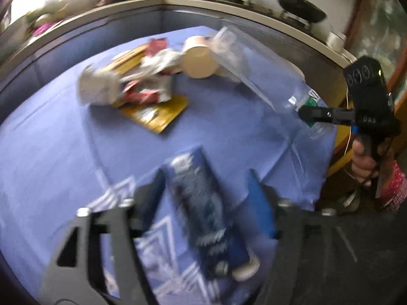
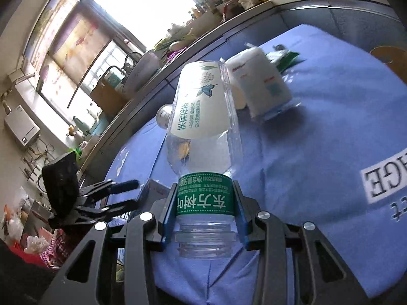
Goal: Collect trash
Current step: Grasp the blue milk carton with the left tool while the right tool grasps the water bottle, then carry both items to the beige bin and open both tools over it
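Over the blue-clothed bench (image 1: 63, 152): right tongs (image 2: 204, 200) clenched on a clear bottle (image 2: 203, 127) at its green label; left tongs (image 1: 203, 203) spread wide around a dark blue packet (image 1: 201, 203); wrapper pile (image 1: 132, 81) beyond.

Worktop (image 1: 63, 132) carries a cloth; kitchen ledge (image 1: 229, 9) runs behind it, two woks (image 1: 301, 9) on the ledge at far right.

Left wrist view: flat packet (image 1: 201, 211) lies on the cloth between the left claw (image 1: 206, 198) fingers, not touched by either. Beyond it, a pile of wrappers (image 1: 142, 84), with a cup (image 1: 199, 59) on its side just right of the pile.

Right claw (image 2: 204, 203) closed around the neck of a bottle (image 2: 203, 117), the bottle body pointing away. Paper roll (image 2: 262, 86) lies just behind and right of the bottle.
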Motion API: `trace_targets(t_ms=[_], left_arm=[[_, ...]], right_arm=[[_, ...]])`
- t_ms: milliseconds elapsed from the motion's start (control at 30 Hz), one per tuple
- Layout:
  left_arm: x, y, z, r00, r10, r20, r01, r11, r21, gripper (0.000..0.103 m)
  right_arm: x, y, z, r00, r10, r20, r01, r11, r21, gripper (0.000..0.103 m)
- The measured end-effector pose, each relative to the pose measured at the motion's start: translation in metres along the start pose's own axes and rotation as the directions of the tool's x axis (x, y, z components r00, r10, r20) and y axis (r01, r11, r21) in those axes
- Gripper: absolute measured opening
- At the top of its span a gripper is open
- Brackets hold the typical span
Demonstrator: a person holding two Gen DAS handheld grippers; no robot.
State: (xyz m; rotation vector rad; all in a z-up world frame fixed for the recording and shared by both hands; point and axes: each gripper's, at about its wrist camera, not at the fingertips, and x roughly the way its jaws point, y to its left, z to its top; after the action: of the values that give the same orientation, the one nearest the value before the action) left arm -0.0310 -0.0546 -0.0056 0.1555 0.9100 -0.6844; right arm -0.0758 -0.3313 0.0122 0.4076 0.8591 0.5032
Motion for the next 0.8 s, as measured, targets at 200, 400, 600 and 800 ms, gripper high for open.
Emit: trace_targets(t_ms=[200,400,600,800], left_arm=[[0.003,0.007,-0.009,0.995,-0.036,-0.097,0.017,0.983,-0.185,0.085],[0.039,-0.024,-0.008,0.979,-0.011,-0.201,-0.021,0.987,-0.157,0.079],[0.043,-0.023,-0.01,0.974,-0.007,-0.227,-0.032,0.985,-0.168,0.051],[0.028,-0.046,0.049,0.981,-0.145,-0.127,0.129,0.984,-0.12,0.051]], right_arm=[[0.012,0.005,-0.001,1.0,0.008,-0.028,-0.008,1.0,0.007,0.039],[0.003,0.019,-0.005,0.999,-0.018,-0.028,0.016,0.998,-0.06,0.039],[-0.017,0.002,-0.012,1.0,0.021,-0.002,-0.021,0.999,-0.03,0.039],[-0.068,-0.054,0.002,0.989,0.015,0.15,-0.032,0.993,0.112,0.039]])
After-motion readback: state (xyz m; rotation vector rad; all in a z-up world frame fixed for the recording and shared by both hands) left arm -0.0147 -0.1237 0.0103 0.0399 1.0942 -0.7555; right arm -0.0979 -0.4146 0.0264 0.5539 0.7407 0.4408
